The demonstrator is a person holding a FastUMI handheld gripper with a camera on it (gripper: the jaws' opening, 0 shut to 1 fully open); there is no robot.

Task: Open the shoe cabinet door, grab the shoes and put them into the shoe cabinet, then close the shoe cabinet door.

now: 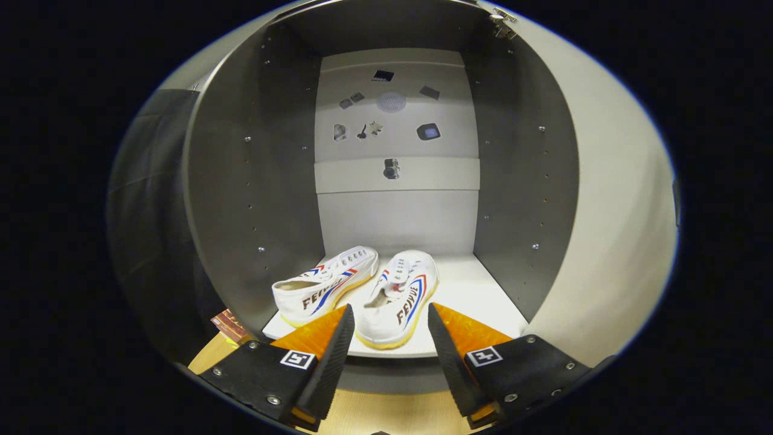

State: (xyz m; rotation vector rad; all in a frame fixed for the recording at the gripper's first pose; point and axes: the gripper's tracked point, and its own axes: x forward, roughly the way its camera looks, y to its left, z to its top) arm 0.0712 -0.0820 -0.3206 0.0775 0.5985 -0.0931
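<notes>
- My gripper [386, 338] stood with its jaws spread wide and nothing held between them; both fingers [329, 356] hung free in the air just in front of the shoe cabinet [253, 181].
- Between my fingers and just beyond their tips sat the right shoe [401, 302], its heel toward me at the near edge of the bottom shelf [483, 296], toe pointing to the far wall.
- Neither finger touched that shoe, as far as I could judge; the left fingertip overlapped its heel in my view, so a light contact could not be ruled out.
- The left shoe [326, 281] lay just beside the first, angled so its toe leaned right toward its partner, and my left finger covered part of its near end.
- Both shoes were white canvas with red and blue side stripes and pale yellowish soles.
- The cabinet door [610, 229] stood swung open on the right, a hinge [502, 24] showing at its top.
- Small holes and screws dotted both inner side walls.
- The back panel [395, 121] carried several small dark marks or cut-outs, too small to identify.
- Below my fingers was a light wooden floor [386, 414].
</notes>
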